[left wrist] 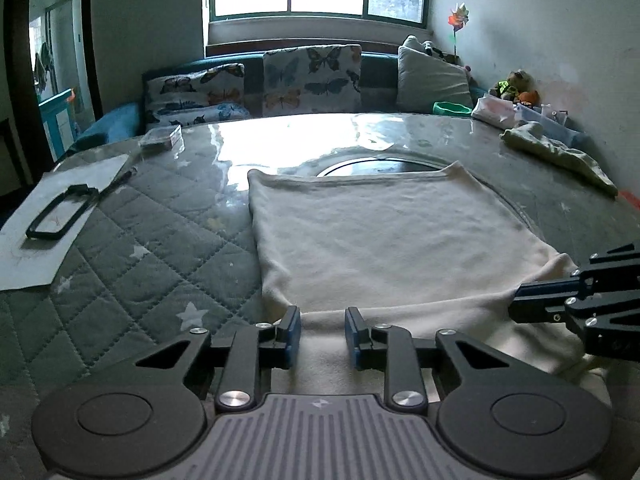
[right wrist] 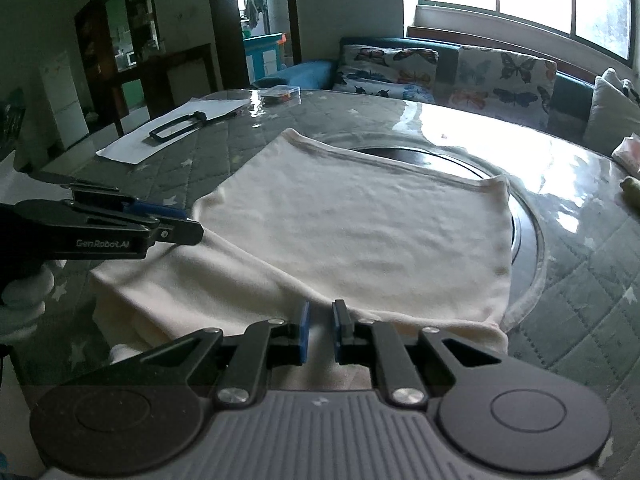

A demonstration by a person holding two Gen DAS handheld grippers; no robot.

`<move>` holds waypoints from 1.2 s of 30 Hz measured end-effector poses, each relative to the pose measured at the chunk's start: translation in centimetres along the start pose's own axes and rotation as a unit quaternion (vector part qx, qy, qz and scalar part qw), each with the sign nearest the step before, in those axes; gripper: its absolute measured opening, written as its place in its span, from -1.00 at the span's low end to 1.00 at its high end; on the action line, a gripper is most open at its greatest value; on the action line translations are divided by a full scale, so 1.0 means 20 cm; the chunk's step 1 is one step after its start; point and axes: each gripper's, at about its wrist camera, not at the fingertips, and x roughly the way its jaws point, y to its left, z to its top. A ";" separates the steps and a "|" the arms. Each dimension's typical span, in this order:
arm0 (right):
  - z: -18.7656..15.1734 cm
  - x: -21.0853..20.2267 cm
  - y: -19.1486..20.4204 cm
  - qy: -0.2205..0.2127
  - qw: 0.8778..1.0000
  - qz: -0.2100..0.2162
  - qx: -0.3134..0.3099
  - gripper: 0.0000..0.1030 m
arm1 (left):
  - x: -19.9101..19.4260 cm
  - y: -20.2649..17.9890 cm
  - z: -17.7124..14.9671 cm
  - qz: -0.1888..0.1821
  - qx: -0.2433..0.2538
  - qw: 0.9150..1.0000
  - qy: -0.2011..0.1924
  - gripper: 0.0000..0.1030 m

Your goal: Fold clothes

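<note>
A cream garment (left wrist: 384,240) lies on the quilted grey table, one layer folded over another; it also shows in the right wrist view (right wrist: 352,224). My left gripper (left wrist: 322,322) is open, its blue-padded fingers over the garment's near edge, holding nothing. My right gripper (right wrist: 320,316) is open a little, over the near right part of the fold. The right gripper shows in the left wrist view (left wrist: 520,300) at the garment's right corner. The left gripper shows in the right wrist view (right wrist: 188,224) at the garment's left edge.
A white paper (left wrist: 48,216) with a black frame (left wrist: 60,212) lies at the left. A clear box (left wrist: 162,140) sits at the far left. A crumpled greenish cloth (left wrist: 560,152) lies at the far right. A glass turntable (right wrist: 528,240) sits mid-table. A sofa with butterfly cushions (left wrist: 312,80) stands behind.
</note>
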 end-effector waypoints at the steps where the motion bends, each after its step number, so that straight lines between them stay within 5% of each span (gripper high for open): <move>1: 0.00 -0.01 0.00 -0.001 1.000 0.001 -0.001 -0.80 | -0.02 -0.01 0.00 -0.002 0.003 1.000 -0.004 -0.46; 10: -0.06 -0.06 0.07 0.012 0.999 0.016 -0.037 -0.64 | -0.07 -0.13 -0.10 0.011 0.066 0.998 -0.002 -0.30; 27: -0.11 -0.14 0.07 -0.002 1.000 -0.001 -0.026 -0.45 | -0.14 -0.20 -0.14 0.033 0.077 0.996 0.012 0.13; 36: -0.16 -0.18 0.06 -0.004 1.000 -0.012 -0.017 -0.30 | -0.22 -0.22 -0.15 0.029 0.090 0.996 0.004 0.14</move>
